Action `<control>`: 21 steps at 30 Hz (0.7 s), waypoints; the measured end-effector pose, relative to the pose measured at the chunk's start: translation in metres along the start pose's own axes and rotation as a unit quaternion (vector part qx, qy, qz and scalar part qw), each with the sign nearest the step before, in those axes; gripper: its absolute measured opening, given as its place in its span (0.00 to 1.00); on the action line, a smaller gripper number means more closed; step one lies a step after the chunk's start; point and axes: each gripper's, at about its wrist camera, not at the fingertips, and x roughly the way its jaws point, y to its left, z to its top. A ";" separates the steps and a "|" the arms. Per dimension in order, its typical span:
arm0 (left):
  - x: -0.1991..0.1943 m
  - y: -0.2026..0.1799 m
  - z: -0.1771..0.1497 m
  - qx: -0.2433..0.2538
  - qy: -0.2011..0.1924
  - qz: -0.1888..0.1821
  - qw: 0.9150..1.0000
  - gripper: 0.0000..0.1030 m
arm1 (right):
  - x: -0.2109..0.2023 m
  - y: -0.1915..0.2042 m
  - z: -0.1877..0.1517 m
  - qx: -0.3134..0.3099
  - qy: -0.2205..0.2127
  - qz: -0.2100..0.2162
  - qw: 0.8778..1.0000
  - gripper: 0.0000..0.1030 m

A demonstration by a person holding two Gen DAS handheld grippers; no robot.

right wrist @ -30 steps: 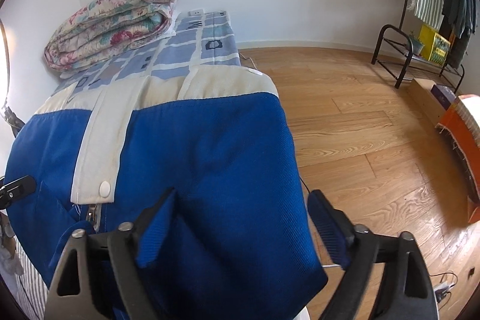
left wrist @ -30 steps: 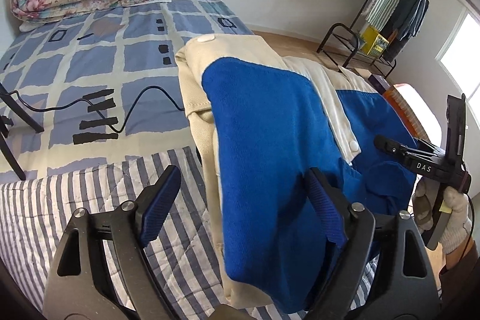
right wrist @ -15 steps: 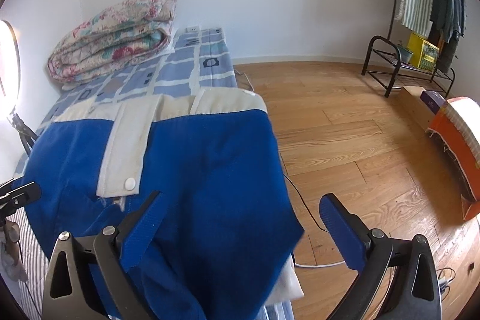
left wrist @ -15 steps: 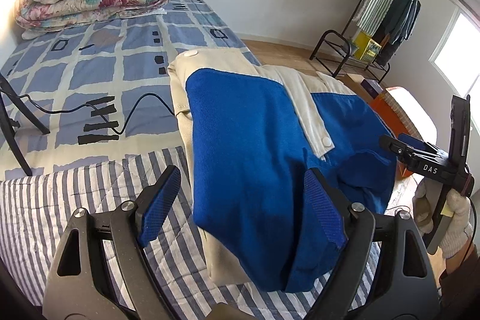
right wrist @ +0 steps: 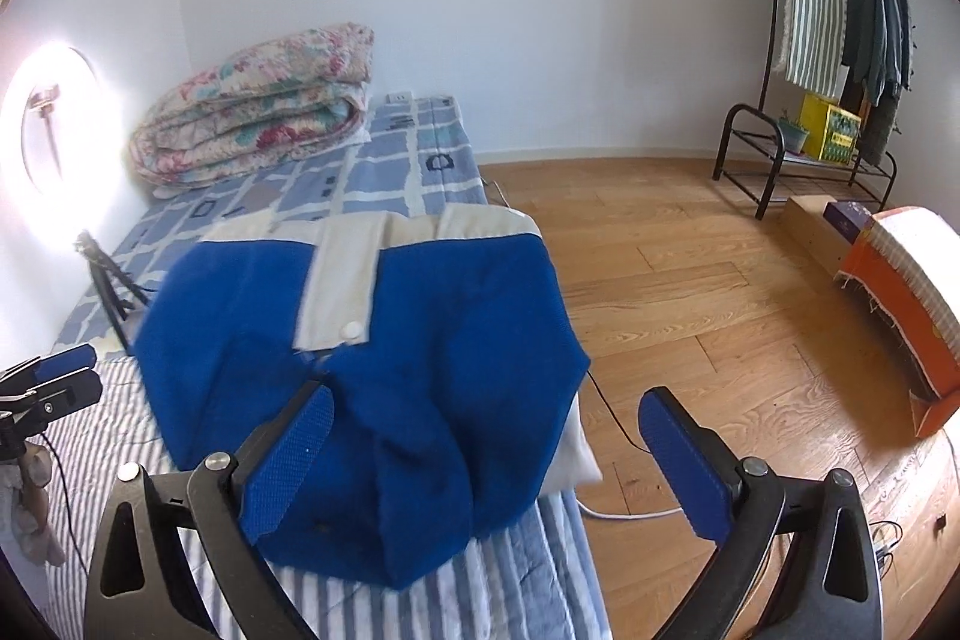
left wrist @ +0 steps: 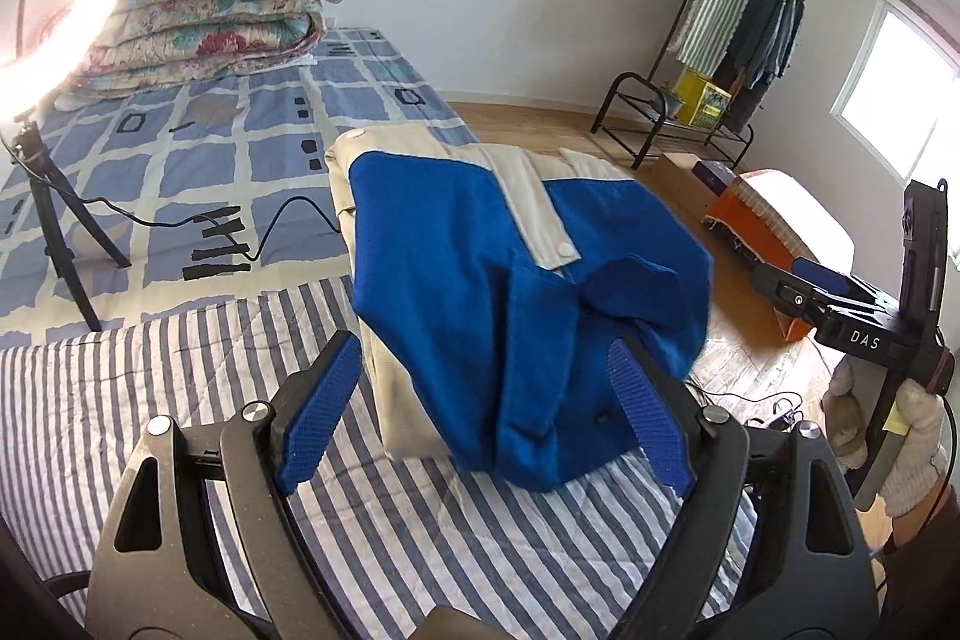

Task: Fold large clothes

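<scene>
A folded blue and cream jacket (left wrist: 480,274) lies on the striped bedcover (left wrist: 150,400), near the bed's right edge; it also shows in the right wrist view (right wrist: 390,340). Its cream placket with a snap button faces up. My left gripper (left wrist: 486,418) is open and empty, just short of the jacket's near edge. My right gripper (right wrist: 480,466) is open and empty, its jaws wide apart over the jacket's near corner. The right gripper also shows at the right of the left wrist view (left wrist: 804,286).
A folded floral quilt (left wrist: 210,10) lies at the head of the bed. A tripod (left wrist: 54,208) with a ring light and a black cable (left wrist: 276,220) stand on the checked sheet. Wooden floor, a clothes rack (right wrist: 840,40) and an orange box (right wrist: 912,304) are to the right.
Both grippers have pulled back from the jacket and up. The jacket's near fold has dropped onto the bed. The right jaws have opened wider.
</scene>
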 end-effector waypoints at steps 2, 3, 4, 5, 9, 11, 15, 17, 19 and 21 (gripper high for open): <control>-0.020 -0.008 -0.005 0.008 -0.007 0.000 1.000 0.84 | -0.022 0.005 -0.005 0.003 -0.007 0.003 1.000 1.00; -0.031 -0.012 -0.007 0.012 -0.010 -0.001 1.000 0.84 | -0.032 0.008 -0.008 0.004 -0.010 0.006 1.000 1.00; -0.042 -0.016 -0.010 0.014 -0.012 -0.001 1.000 0.84 | -0.045 0.011 -0.010 0.002 -0.013 0.008 1.000 1.00; -0.055 -0.020 -0.012 0.016 -0.013 -0.002 1.000 0.84 | -0.058 0.015 -0.012 0.000 -0.018 0.014 1.000 1.00; -0.111 -0.036 -0.022 0.024 -0.029 -0.002 0.999 0.84 | -0.112 0.030 -0.024 -0.005 -0.035 0.040 0.999 1.00; -0.139 -0.043 -0.030 0.027 -0.037 0.000 0.999 0.84 | -0.136 0.040 -0.029 -0.013 -0.041 0.051 0.998 1.00; -0.196 -0.058 -0.050 0.039 -0.057 0.006 0.998 0.84 | -0.191 0.055 -0.047 -0.025 -0.055 0.063 0.996 1.00; -0.223 -0.064 -0.061 0.044 -0.064 0.010 0.997 0.84 | -0.219 0.062 -0.057 -0.027 -0.064 0.064 0.996 1.00; -0.252 -0.070 -0.076 0.046 -0.072 0.013 0.996 0.84 | -0.244 0.068 -0.068 -0.025 -0.071 0.068 0.995 1.00; -0.277 -0.074 -0.092 0.051 -0.080 0.017 0.995 0.85 | -0.268 0.074 -0.080 -0.028 -0.075 0.071 0.994 1.00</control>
